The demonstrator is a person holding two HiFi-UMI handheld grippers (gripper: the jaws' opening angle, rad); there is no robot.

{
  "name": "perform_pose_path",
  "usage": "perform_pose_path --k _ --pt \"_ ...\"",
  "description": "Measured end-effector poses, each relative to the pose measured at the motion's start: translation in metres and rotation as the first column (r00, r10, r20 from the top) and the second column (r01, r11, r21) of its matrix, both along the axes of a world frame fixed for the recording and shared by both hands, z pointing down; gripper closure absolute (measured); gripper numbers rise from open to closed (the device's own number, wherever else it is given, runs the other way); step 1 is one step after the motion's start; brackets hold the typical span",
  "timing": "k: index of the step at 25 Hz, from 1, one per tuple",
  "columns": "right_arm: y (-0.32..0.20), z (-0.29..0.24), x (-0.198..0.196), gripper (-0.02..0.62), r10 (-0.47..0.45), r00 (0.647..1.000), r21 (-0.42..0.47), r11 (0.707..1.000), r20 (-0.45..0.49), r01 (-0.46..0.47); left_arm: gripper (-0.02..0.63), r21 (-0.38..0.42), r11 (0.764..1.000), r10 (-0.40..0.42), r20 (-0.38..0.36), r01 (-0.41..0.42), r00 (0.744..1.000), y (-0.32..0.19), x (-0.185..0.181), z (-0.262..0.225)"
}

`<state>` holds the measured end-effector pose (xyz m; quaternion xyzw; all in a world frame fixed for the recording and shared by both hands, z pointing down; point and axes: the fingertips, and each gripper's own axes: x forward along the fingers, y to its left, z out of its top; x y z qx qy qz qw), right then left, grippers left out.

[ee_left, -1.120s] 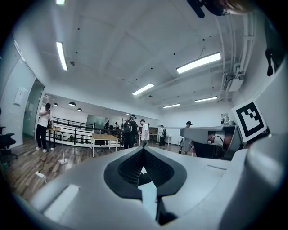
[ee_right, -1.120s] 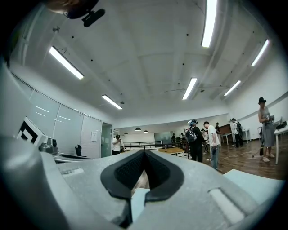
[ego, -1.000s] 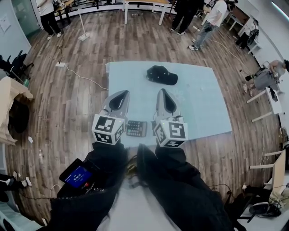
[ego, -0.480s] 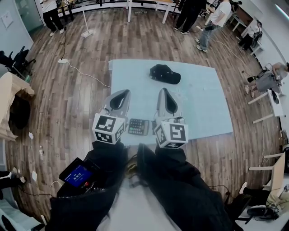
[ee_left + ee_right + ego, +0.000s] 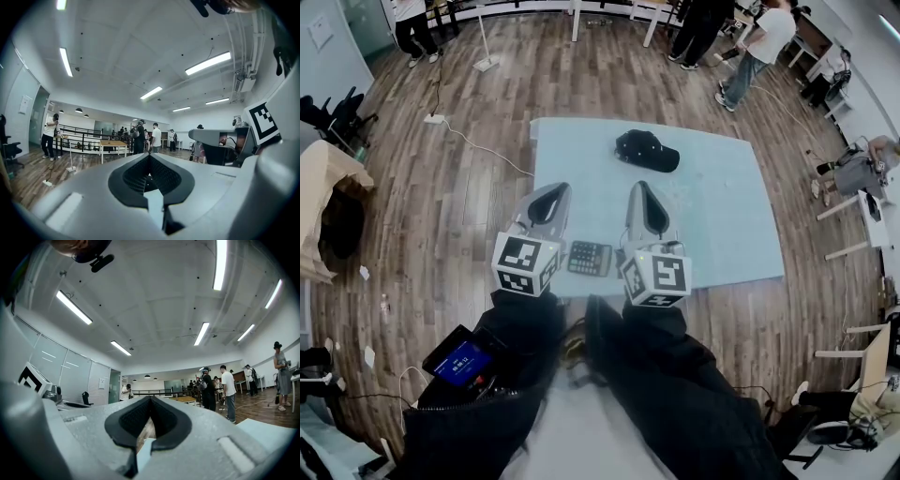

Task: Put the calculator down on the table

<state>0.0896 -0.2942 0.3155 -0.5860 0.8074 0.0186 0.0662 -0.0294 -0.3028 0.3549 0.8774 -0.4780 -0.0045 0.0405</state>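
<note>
One calculator lies flat on the light blue desk, close to its near edge, and neither tool has hold of it. It sits in the gap between the left hand-held gripper and the right hand-held gripper. It lies back by their marker cubes rather than out by their tips, and lower than both, since the two tools point out across the desk instead of down at it.

Its long axis runs across the head view, from one tool toward the other, so it lies crosswise to the way both tools point. It looks about midway between them, and neither hand can be called clearly the nearer.

Both hand-held grippers have their jaws closed together with nothing between the pads. Each gripper view shows the dark pads meeting at the tip, with only the room beyond.

Judged from how things lie, the putting-down looks already done (the calculator rests on the cloth with no contact from either side). Any coming move would be a drawing back of the hands. A fresh reach would mean pulling back and tipping a tool down toward the near edge.

By count there are one calculator, one dark cap on the far part of the desk and well apart from the calculator, two hand-held grippers, and one desk.
</note>
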Motion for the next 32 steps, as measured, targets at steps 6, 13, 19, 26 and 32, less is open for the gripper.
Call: perform_pose_path --k 6,13,19,26,32 --pt "-0.001 0.003 -0.003 0.595 -0.007 1.0 -0.007 1.0 -0.002 0.007 0.609 -0.006 1.0 -0.004 0.001 0.004 1.0 -0.001 -0.001 0.001" --pt "-0.001 0.005 -0.004 0.595 -0.013 1.0 -0.017 1.0 -0.008 0.013 0.609 -0.015 1.0 -0.008 0.004 0.008 1.0 -0.001 -0.002 0.003" --pt "-0.003 0.01 -0.006 0.595 -0.018 1.0 -0.025 1.0 -0.01 0.017 0.609 -0.031 0.999 -0.018 0.01 0.018 1.0 -0.003 -0.005 0.009" --pt "-0.004 0.012 -0.01 0.595 -0.029 1.0 -0.031 0.999 -0.011 0.029 0.609 -0.035 0.999 -0.024 0.012 0.024 1.0 -0.003 -0.006 0.01" --pt "-0.004 0.011 -0.014 0.595 -0.037 0.999 -0.033 0.999 -0.018 0.036 0.609 -0.043 0.999 -0.025 0.014 0.026 1.0 -0.003 -0.006 0.011"
